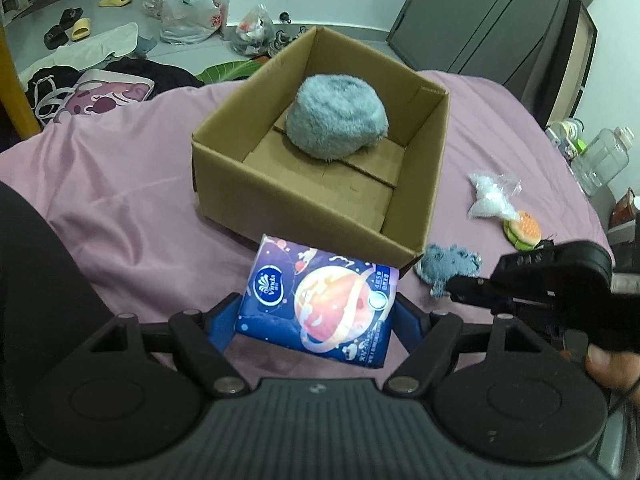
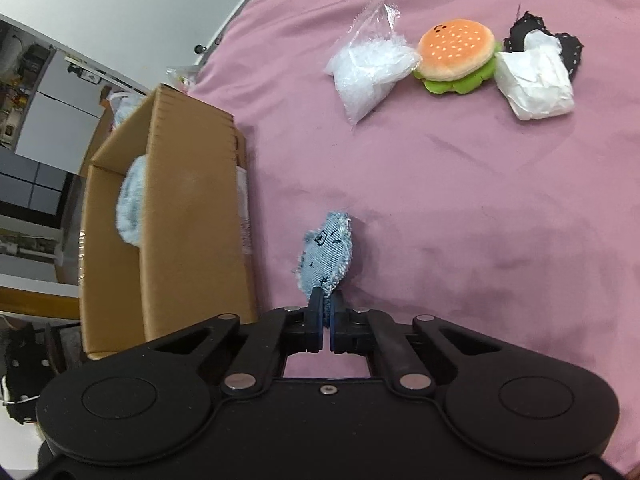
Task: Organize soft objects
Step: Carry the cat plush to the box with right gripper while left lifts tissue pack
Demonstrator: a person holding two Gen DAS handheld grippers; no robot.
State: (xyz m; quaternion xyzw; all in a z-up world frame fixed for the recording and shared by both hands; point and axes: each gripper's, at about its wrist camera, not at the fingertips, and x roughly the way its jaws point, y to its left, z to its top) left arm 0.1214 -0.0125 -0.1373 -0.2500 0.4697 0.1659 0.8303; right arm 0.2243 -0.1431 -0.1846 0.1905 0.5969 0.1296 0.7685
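An open cardboard box (image 1: pixel 224 148) stands on the pink bedsheet with a fluffy grey-blue plush (image 1: pixel 336 118) inside. My left gripper (image 1: pixel 316 316) is shut on a blue Vinda tissue pack (image 1: pixel 316 300), held just in front of the box's near wall. My right gripper (image 2: pixel 326 304) is shut on a small denim pouch (image 2: pixel 326 254) and holds it right of the box (image 2: pixel 192 220). The pouch (image 1: pixel 448 266) and the right gripper's body show in the left wrist view too.
On the sheet further off lie a clear bag of white filling (image 2: pixel 370 64), a burger plush (image 2: pixel 456 56), a white wrapped pack (image 2: pixel 534 82) and a black fabric piece (image 2: pixel 524 30). Bottles (image 1: pixel 600 160) stand beyond the bed's right edge. Bags and slippers lie on the floor.
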